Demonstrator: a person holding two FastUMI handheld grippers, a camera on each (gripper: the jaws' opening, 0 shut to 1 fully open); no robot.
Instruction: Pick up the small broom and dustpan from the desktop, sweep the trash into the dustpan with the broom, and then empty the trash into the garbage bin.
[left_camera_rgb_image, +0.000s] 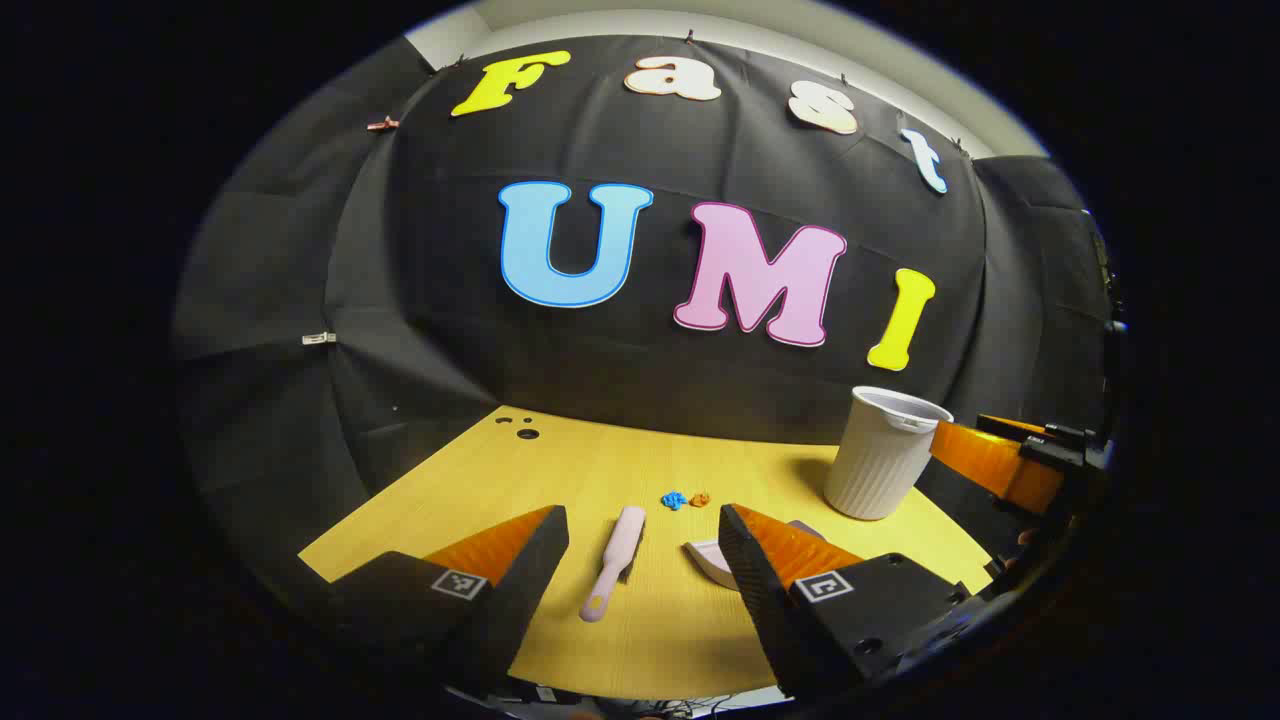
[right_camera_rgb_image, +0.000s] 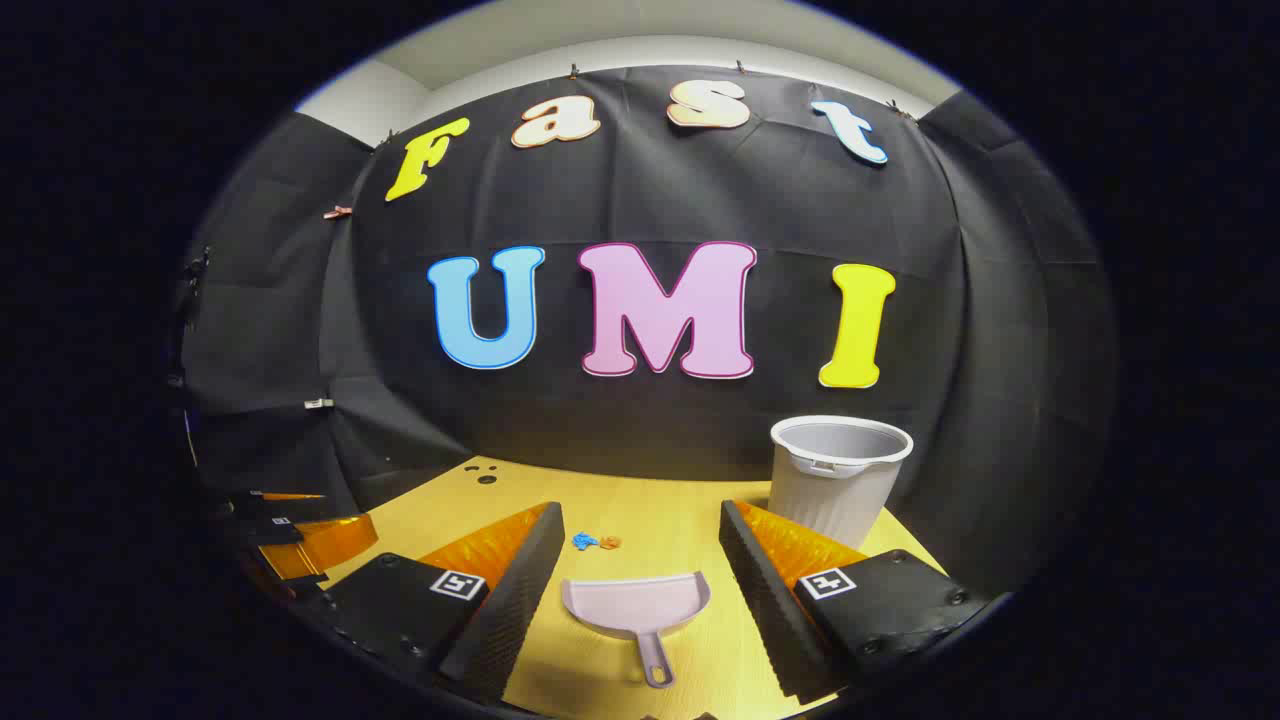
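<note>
In the left gripper view a pale pink small broom (left_camera_rgb_image: 612, 563) lies flat on the yellow desktop (left_camera_rgb_image: 560, 470), between the fingers of my open left gripper (left_camera_rgb_image: 643, 545) and below them. Past its tip sit blue and orange bits of trash (left_camera_rgb_image: 685, 499). The pink dustpan (left_camera_rgb_image: 708, 560) peeks out beside the right finger. In the right gripper view the dustpan (right_camera_rgb_image: 637, 606) lies handle toward me, centred under my open right gripper (right_camera_rgb_image: 642, 555); the trash (right_camera_rgb_image: 595, 542) is just behind it. The white ribbed garbage bin (right_camera_rgb_image: 838, 478) stands upright at the back right.
The garbage bin (left_camera_rgb_image: 885, 452) stands at the right of the left gripper view, with the other gripper (left_camera_rgb_image: 1010, 455) beyond it at the desk's edge. Small dark holes (left_camera_rgb_image: 520, 428) mark the far left corner. The other gripper (right_camera_rgb_image: 295, 535) sits at the left in the right gripper view.
</note>
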